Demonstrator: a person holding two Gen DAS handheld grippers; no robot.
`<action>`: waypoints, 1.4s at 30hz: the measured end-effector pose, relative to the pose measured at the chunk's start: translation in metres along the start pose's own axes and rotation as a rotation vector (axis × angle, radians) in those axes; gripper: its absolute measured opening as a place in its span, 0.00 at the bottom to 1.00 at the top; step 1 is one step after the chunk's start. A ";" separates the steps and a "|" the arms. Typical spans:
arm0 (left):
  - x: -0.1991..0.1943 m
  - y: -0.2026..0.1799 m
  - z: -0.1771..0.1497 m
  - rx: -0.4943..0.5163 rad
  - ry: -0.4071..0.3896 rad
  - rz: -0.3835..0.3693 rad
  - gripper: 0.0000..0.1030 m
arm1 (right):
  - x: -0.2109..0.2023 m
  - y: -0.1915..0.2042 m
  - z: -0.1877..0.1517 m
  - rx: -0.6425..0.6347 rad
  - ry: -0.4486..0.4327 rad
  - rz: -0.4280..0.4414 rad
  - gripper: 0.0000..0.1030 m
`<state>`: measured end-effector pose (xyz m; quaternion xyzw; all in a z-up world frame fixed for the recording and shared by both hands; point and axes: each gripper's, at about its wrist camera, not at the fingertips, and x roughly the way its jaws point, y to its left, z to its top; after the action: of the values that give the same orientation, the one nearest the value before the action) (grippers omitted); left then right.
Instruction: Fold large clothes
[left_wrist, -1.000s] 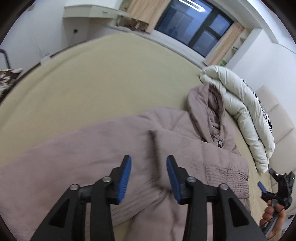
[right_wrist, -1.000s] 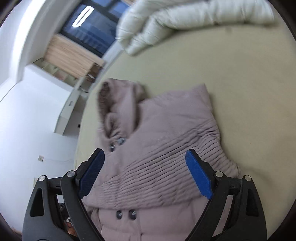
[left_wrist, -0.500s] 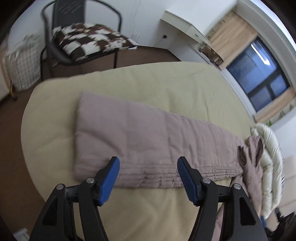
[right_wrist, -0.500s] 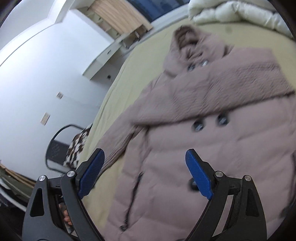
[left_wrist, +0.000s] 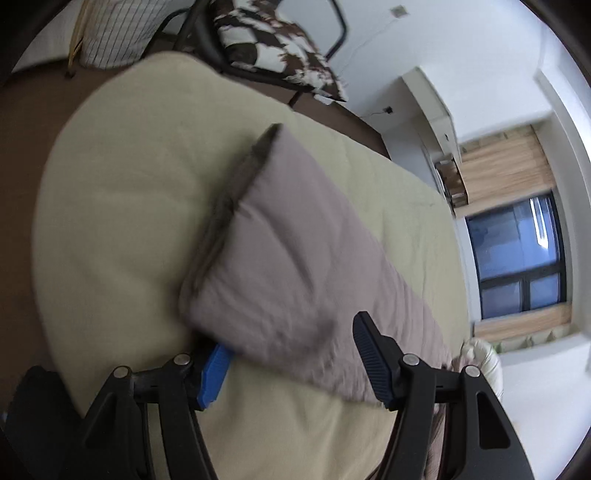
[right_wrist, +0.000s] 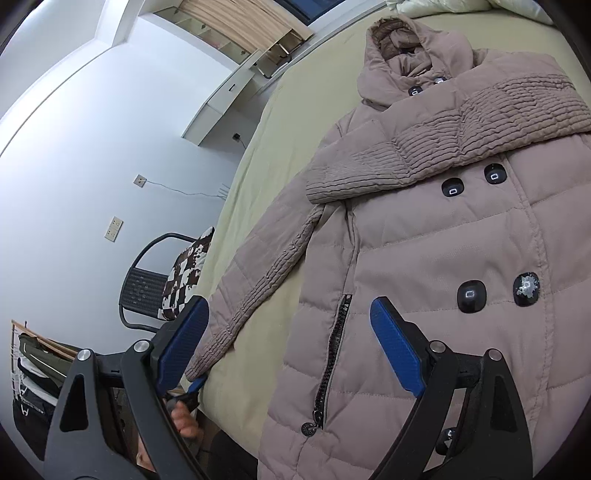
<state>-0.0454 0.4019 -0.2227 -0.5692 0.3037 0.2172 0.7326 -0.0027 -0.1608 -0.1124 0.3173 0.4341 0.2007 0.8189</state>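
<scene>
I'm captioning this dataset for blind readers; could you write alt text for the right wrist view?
A taupe quilted hooded coat with black buttons lies face up on a pale yellow bed, one sleeve folded across its chest, the other stretched out. The open blue-padded right gripper hovers above the zip pocket.

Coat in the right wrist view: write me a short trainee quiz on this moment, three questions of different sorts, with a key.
1. True or false: both sleeves of the coat are folded across its chest.
2. Multiple choice: the left claw is placed at which part? A) the hood B) the cuff of the outstretched sleeve C) the zip pocket
3. Fill in: the right claw hovers over the coat with its fingers ____.

Key: 1. False: one sleeve lies across the chest and the other stretches toward the bed edge. 2. B. 3. open.
</scene>
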 end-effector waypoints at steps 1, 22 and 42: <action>0.005 0.001 0.007 -0.039 0.002 -0.013 0.60 | 0.002 -0.004 0.001 0.007 0.001 0.004 0.87; 0.032 -0.332 -0.300 1.111 0.227 -0.437 0.16 | -0.117 -0.158 0.023 0.254 -0.225 -0.067 0.87; 0.014 -0.268 -0.305 1.110 0.374 -0.398 0.87 | -0.034 -0.195 0.064 0.369 -0.042 -0.038 0.87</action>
<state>0.0820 0.0376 -0.0958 -0.1774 0.3826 -0.2178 0.8802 0.0429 -0.3430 -0.2010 0.4580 0.4524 0.0953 0.7593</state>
